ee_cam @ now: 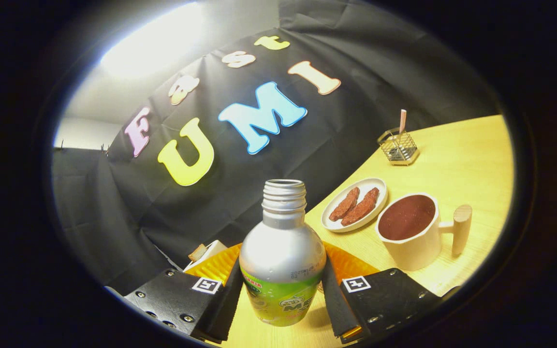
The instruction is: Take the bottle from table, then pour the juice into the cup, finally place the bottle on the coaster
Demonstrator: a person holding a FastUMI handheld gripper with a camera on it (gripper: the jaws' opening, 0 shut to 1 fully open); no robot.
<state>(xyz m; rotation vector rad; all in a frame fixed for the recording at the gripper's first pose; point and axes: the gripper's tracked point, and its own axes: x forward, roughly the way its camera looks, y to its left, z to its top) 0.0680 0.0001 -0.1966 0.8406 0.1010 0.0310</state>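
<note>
A: The hand-held gripper (282,285) has a finger pressed on each side of the silver metal bottle with the green label (282,256); it is clamped on that bottle low on the body; the bottle stands upright with its threaded neck open, no cap on it.

B: And where does the bottle sit?

A: Over the light wooden worktop (457,145), between the fingers; whether its base touches the wood I cannot tell; just behind the bottle lies a round orange ribbed coaster (220,265), showing on either side of the body.

B: The cup?

A: The white ceramic cup with a wooden peg handle (416,237) stands near the bottle, on the handle-ward side of the coaster; it holds dark reddish-brown liquid close to the rim; beyond the bottle and touching the cup's far side is a small white oval plate (356,211) with two brown strips of food; well beyond the bottle is a wire mesh holder (398,147) with a pale stick in it.
</note>
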